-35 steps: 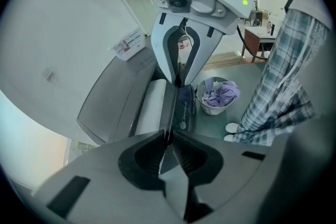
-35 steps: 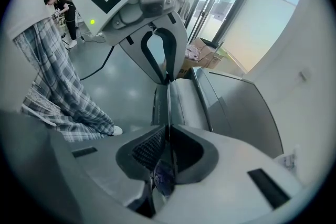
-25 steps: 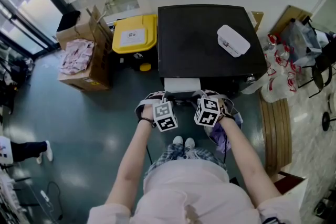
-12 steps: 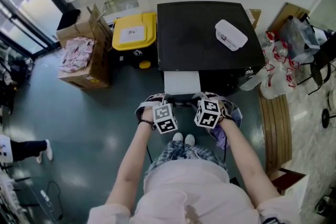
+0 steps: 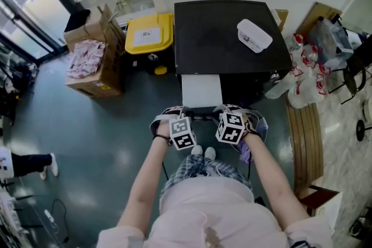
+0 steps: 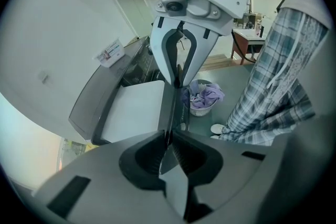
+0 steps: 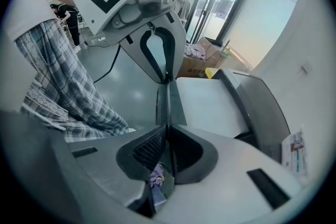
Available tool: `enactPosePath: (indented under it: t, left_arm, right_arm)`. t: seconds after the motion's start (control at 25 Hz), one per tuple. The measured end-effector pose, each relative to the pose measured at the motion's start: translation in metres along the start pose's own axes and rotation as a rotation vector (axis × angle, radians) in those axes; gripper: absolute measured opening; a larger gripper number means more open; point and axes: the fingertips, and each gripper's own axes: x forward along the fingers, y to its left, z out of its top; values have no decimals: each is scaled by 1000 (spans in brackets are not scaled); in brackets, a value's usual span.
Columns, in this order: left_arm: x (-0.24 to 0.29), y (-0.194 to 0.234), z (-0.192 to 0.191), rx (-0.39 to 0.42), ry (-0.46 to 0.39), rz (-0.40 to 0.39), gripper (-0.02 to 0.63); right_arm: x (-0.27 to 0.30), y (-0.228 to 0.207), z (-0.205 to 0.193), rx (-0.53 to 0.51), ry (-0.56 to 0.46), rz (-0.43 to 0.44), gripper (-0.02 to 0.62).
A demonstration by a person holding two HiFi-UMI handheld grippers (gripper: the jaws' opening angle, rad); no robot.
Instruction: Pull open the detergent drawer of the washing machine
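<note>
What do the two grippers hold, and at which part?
The left gripper and the right gripper both clamp the detergent drawer, at its thin front panel.

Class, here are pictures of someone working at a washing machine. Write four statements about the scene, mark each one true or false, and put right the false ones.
1. The drawer stands out from the front of the washing machine. True.
2. Only one claw holds the drawer. False: the left claw and the right claw are both shut on its dark front edge, side by side.
3. A white box lies on top of the machine. True.
4. In the head view, the yellow bin stands to the right of the machine. False: the yellow bin stands at the machine's left, next to a cardboard box.
</note>
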Motion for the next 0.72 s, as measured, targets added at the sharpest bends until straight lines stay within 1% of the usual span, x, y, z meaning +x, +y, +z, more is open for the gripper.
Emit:
enactPosePath:
  t: [0.48,0.72]
  left_arm:
    - [-11,-25,-5,-9,-11,-37,64]
    - [-16,-43,-6,2,-13,-67,63]
  right_arm:
    - [-4,27,3,3,-2,39,49]
    - [-7,46,3,14,-12,91,48]
